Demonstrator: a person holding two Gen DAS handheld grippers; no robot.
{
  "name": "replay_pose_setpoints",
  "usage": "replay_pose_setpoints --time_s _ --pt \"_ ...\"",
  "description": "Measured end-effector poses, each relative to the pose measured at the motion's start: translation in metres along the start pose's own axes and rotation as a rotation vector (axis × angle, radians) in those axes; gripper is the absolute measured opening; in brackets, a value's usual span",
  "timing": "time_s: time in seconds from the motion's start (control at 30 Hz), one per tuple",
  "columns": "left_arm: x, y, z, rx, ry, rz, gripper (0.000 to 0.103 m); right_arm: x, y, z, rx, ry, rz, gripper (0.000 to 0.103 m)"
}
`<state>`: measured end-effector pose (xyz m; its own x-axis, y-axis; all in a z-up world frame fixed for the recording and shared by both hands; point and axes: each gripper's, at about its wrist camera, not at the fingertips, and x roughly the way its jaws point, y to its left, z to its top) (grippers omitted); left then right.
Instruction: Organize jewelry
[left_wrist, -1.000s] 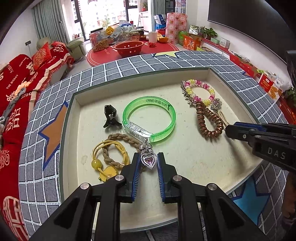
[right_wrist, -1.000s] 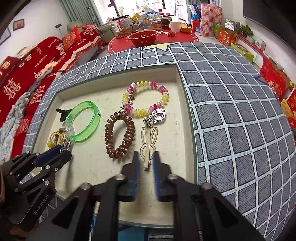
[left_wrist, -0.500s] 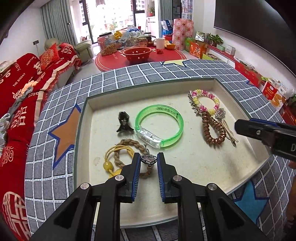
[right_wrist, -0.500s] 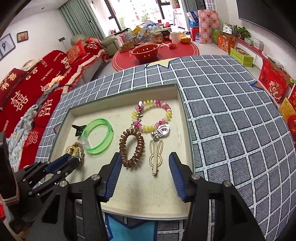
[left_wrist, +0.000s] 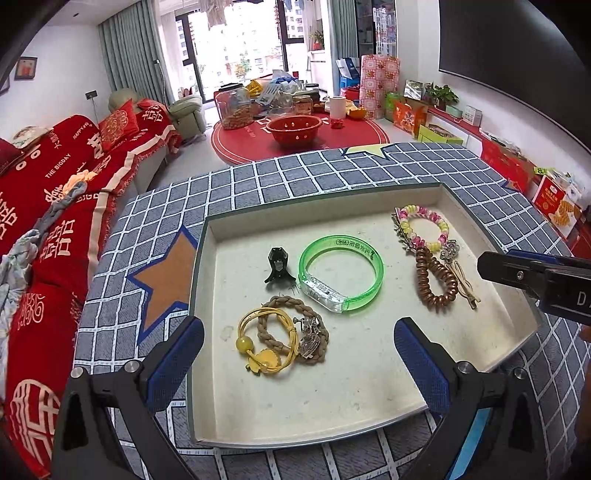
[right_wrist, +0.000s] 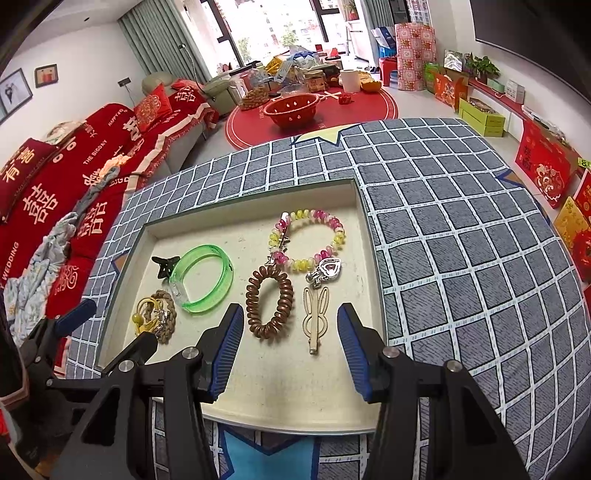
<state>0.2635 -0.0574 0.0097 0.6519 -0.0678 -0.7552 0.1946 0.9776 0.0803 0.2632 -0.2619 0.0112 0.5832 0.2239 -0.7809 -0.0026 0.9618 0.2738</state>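
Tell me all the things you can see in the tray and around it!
tray: 1, cream inside, on the checked cloth
checked cloth: 1, grey-blue
green bangle: 1, tray middle
black claw clip: 1, left of bangle
braided hair tie: 1, tan, front left
yellow hair tie: 1, overlapping it
silver charm: 1, on the braided tie
bead bracelet: 1, pink-yellow, back right
heart charm: 1, silver
coil hair tie: 1, brown
rabbit hair clip: 1, gold
left tongs: open, empty
right tongs: open, empty
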Motion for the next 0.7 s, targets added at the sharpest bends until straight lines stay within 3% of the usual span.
replay_pose_setpoints --time_s 0.07,0.17,0.7 --pt "-0.002 0.0 -0.001 0.002 0.002 0.008 0.103 -0.001 0.001 -0.001 -0.004 0.003 -0.002 0.057" --pt "-0.007 0.001 -0.005 0.002 0.0 0.024 0.103 -0.003 0.003 -0.004 -0.001 0.004 0.002 0.078" --pt "-0.035 0.013 -0.036 -0.052 0.008 0.026 0.103 -0.024 0.016 -0.032 -0.025 -0.017 -0.017 0.083"
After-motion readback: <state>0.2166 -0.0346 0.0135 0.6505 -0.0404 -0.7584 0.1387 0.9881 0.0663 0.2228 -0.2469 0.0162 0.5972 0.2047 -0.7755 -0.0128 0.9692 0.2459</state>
